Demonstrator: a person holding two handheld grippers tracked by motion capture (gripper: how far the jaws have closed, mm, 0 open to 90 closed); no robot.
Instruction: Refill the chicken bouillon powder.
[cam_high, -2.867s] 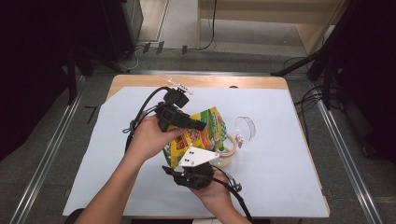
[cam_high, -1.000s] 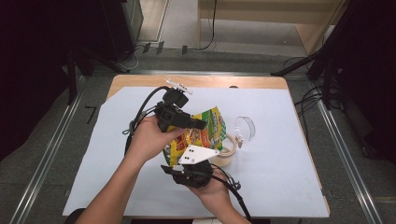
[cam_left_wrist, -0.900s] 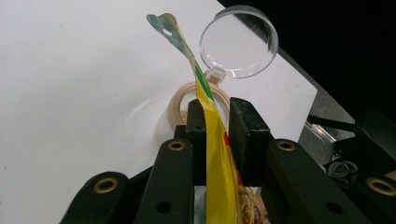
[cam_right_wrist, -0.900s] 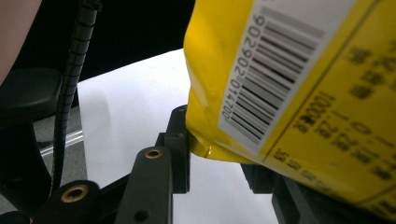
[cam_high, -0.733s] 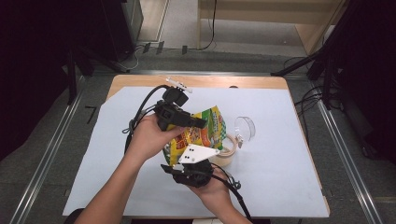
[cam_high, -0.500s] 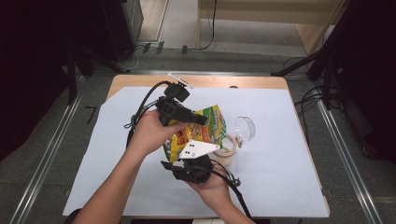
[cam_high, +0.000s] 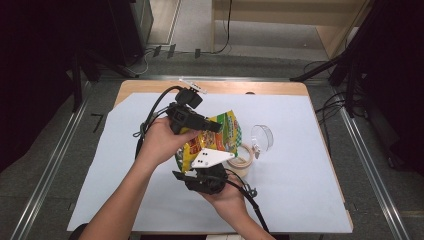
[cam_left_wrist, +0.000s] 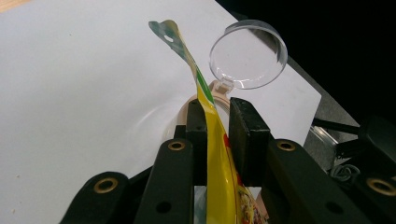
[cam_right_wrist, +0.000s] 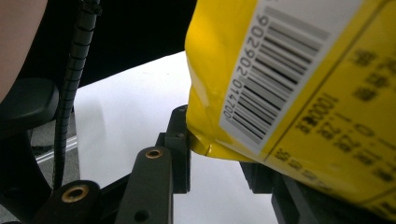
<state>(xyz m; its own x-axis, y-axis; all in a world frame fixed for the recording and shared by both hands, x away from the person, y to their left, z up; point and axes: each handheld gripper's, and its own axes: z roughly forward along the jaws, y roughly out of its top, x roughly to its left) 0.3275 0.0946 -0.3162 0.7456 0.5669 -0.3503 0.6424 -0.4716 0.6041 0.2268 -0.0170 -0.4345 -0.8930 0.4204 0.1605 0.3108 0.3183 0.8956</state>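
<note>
Snack pouch (cam_high: 220, 137) (glossy yellow foil), flat.

Looks like a lab or test room to me, not anyone's home. The wooden worktop (cam_high: 280, 88) wears a plain white sheet (cam_high: 300, 165), bare grey floor (cam_high: 45, 165) all round, metal rails (cam_high: 55, 155) running down both sides of the hand-held grippers, loose cables (cam_high: 330, 102) trailing beyond them, dark stands and plywood furniture (cam_high: 280, 12) behind.
</note>
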